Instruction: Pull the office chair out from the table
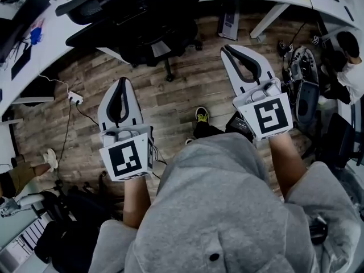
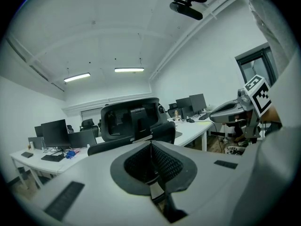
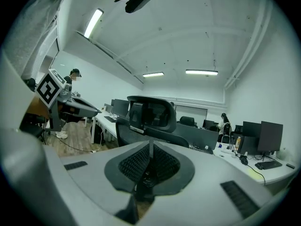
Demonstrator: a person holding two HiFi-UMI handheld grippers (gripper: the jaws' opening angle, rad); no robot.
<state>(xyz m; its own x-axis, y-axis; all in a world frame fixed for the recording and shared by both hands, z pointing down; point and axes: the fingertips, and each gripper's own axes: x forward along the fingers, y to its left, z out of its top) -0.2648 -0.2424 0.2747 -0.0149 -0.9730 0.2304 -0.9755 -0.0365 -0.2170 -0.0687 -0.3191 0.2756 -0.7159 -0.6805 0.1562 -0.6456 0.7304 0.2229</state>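
1. Head view: the black mesh-back office chair point(image 1: 142, 16) is at the top of the frame. As far as I can tell it is pushed in against the long white desk point(image 1: 54, 30), with its star base on the wood-plank floor point(image 1: 187, 90). The left gripper point(image 1: 121, 79) and right gripper point(image 1: 226, 48) are held out over bare floor. Both point towards the chair and are well apart from it. Both jaw pairs are clenched tip to tip, with nothing in them.
2. Left gripper view: the jaws point(image 2: 150, 144) are pressed together and empty. The chair point(image 2: 131, 119) is straight ahead beyond the tips, with backrest and headrest facing me. The desk runs behind it, with dark flat monitors point(image 2: 54, 133) on top. There is no contact with the chair.
3. Right gripper view: same here, the jaws point(image 3: 151, 144) are closed on nothing. The chair point(image 3: 150, 112) is ahead with its back towards me and is not touched. There is more desk and more screens off to the right.
4. Status, my read: the pull hasn't started, and the chair is parked at the desk with neither gripper on it.
5. What's left is everything:
   - close the gap to the chair;
   - open at least one jaw pair, since clenched tips can't take the backrest edge or headrest frame;
   - grip the chair;
   - roll it back on its casters until the seat clears the desk edge.
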